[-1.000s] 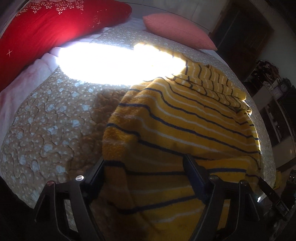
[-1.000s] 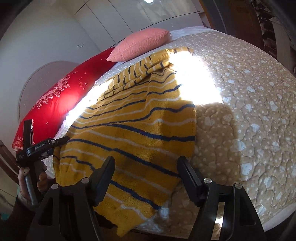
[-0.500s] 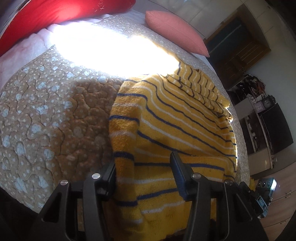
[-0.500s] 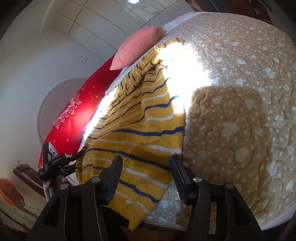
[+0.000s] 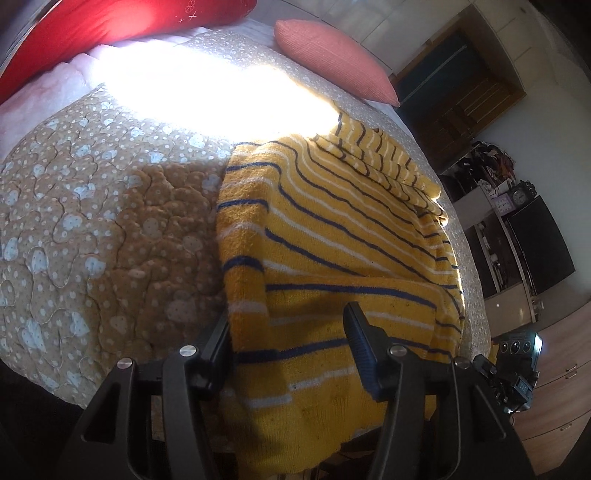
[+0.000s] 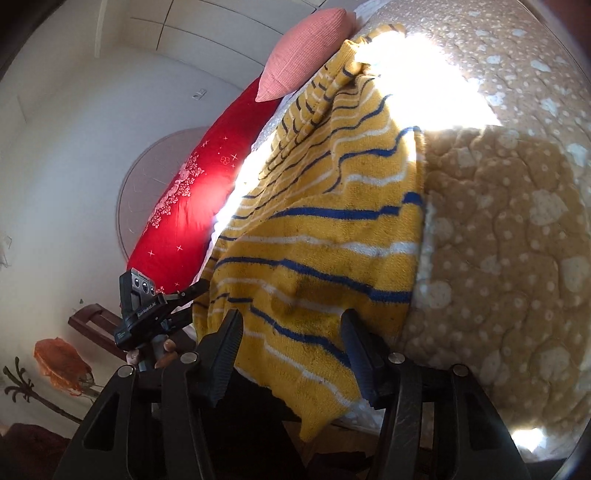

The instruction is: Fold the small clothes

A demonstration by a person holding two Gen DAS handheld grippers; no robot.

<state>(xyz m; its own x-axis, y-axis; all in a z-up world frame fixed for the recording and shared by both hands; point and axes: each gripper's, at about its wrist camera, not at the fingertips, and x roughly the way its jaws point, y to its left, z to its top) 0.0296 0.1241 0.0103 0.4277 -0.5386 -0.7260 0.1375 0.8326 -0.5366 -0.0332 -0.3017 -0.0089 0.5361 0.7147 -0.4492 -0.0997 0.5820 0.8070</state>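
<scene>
A yellow knit sweater with dark blue and white stripes lies spread on the bed, its hem hanging over the near edge; it also shows in the right wrist view. My left gripper is open with its jaws astride the sweater's left hem corner. My right gripper is open with its jaws astride the hem's right part. The folded sleeves lie at the far end. The left gripper also shows from the side in the right wrist view.
The bed has a tan quilted cover with white dots, partly in bright sunlight. A red pillow and a pink cushion lie at the head. Shelves, clocks and a dark screen stand to the right.
Both grippers have moved lower and closer to the sweater's hanging hem, and the hem now sits between each pair of jaws. Both stay open.
</scene>
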